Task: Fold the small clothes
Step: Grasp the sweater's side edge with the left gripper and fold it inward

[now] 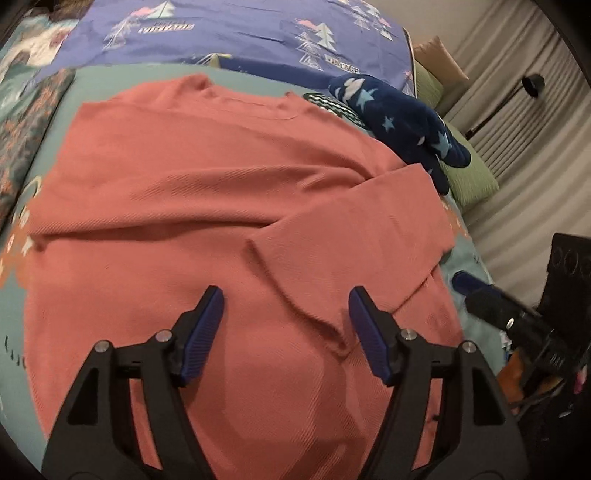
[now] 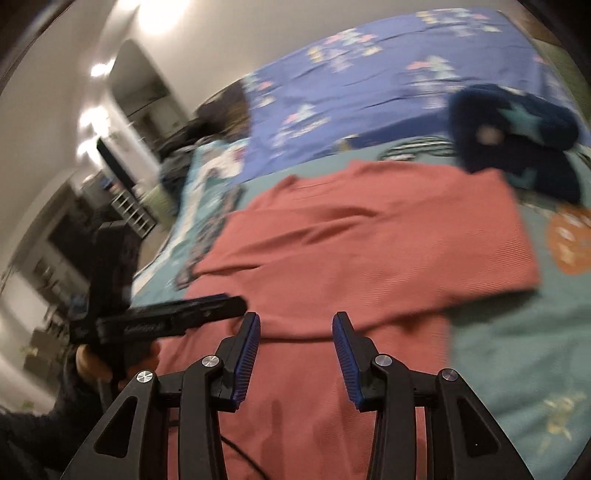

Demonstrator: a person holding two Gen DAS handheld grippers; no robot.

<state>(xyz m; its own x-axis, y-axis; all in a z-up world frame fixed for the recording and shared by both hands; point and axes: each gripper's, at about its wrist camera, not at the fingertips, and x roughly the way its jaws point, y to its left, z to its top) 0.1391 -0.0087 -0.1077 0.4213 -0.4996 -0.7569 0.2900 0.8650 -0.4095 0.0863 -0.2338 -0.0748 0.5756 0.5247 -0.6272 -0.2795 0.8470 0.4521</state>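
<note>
A salmon-pink knit top lies flat on the teal bedsheet, neck toward the far side. One sleeve is folded across its body on the right. My left gripper hovers open over the top's lower part, above a raised crease, with nothing between its pads. In the right wrist view, which is blurred, the top fills the middle and my right gripper stands open over its near hem, holding nothing. The left gripper shows side-on at the left, a hand gripping its handle. The right gripper's tip shows at the top's right edge.
A dark blue star-patterned fleece garment lies beyond the top's right shoulder, on a green pillow. A purple duvet with tree prints covers the far bed. Curtains and a floor lamp stand on the right; shelves and furniture sit past the bed's left edge.
</note>
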